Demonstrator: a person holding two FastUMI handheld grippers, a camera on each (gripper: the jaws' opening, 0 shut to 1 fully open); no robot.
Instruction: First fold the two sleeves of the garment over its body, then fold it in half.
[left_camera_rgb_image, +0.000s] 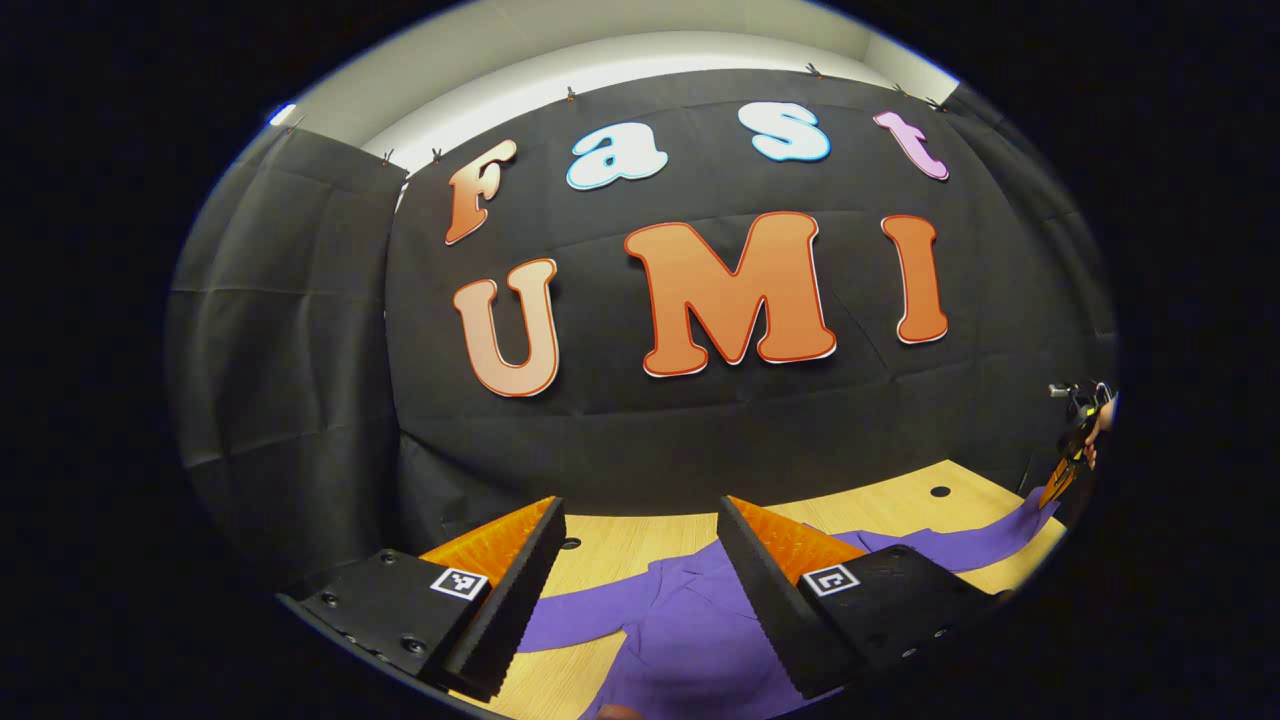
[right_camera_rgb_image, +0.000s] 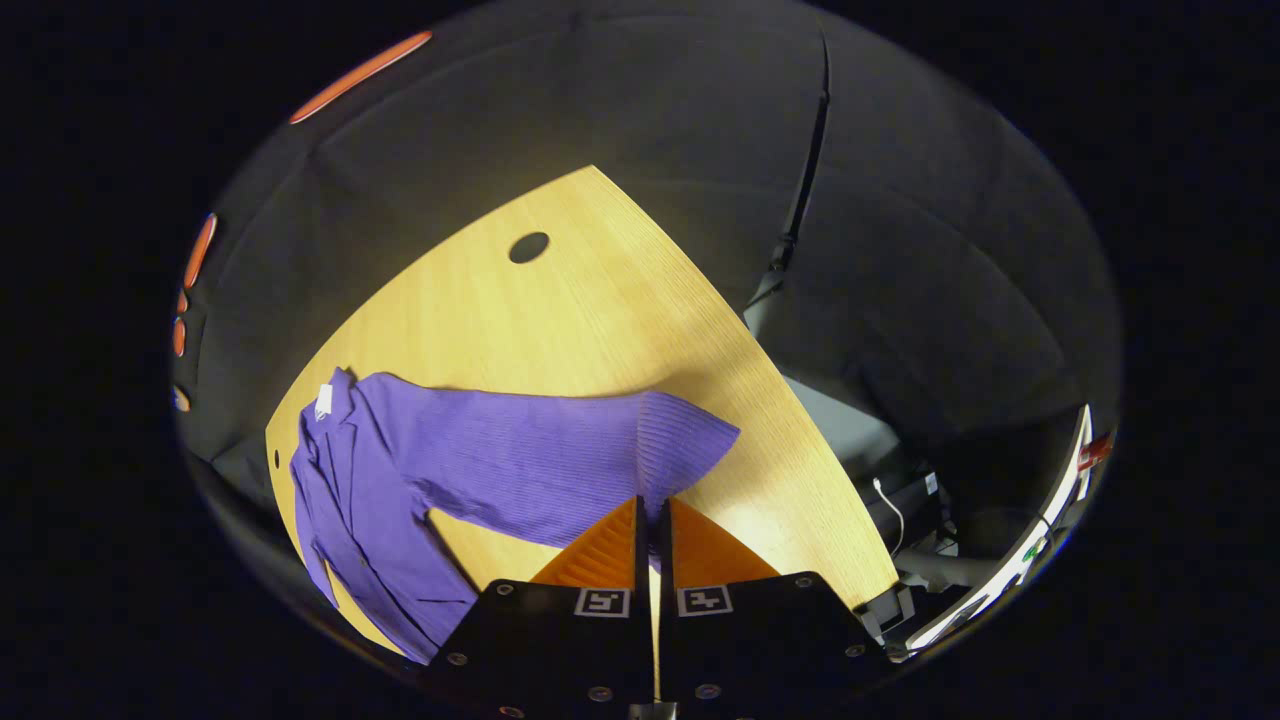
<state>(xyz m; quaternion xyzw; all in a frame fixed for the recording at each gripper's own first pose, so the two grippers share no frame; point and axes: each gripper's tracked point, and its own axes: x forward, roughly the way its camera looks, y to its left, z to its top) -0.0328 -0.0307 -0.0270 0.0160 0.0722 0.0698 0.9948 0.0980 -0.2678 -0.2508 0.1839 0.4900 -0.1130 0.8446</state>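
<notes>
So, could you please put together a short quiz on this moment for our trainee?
1. True or false: the left tool is open.
2. What does the right tool pinch? A: the collar. B: the end of a sleeve. C: nothing.
3. Fill in: the purple garment lies on a ___ table.
Key: 1 true; 2 B; 3 wooden.
</notes>
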